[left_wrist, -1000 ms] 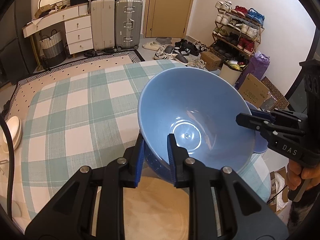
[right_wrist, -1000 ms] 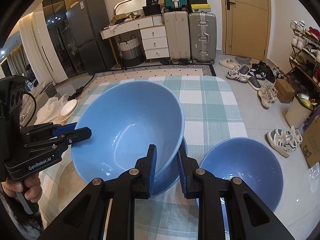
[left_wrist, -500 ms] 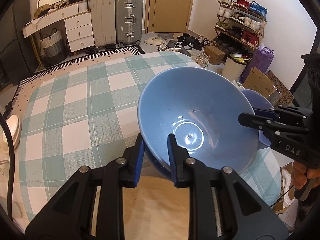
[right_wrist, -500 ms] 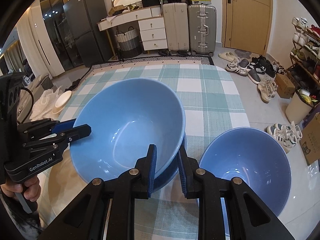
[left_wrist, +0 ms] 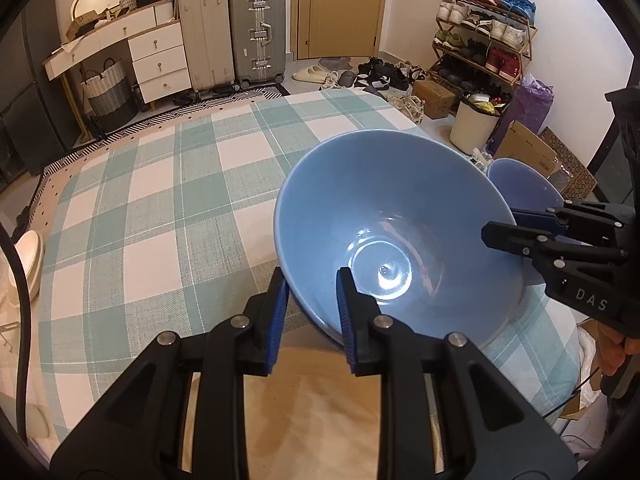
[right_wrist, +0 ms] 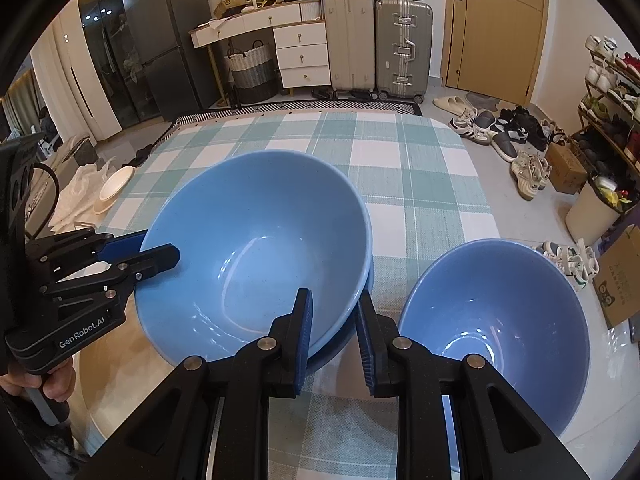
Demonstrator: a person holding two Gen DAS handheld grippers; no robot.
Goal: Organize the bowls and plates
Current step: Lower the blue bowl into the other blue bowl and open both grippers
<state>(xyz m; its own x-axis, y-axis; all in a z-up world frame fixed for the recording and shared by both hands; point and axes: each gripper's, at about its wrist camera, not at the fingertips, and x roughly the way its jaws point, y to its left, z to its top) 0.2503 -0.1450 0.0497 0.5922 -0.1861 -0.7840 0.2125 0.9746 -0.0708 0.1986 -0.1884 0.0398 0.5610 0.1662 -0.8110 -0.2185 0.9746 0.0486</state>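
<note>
Two grippers, left gripper [left_wrist: 310, 280] and right gripper [right_wrist: 334, 308], each clench opposite rims of one large blue bowl [right_wrist: 256, 248]; a second blue bowl [right_wrist: 496, 320] sits near the table's [right_wrist: 420, 168] right edge.

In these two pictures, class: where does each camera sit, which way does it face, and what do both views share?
Left wrist: sits behind the left gripper, faces the door; right gripper intrudes at right.
Right wrist: sits behind the right gripper, faces the suitcases; left gripper and hand at left.
Shared: both pinch the large blue bowl; second blue bowl, checked tablecloth.

left gripper [left_wrist: 310, 280]: black, blue pads, silver screws | right gripper [right_wrist: 334, 304]: same
</note>
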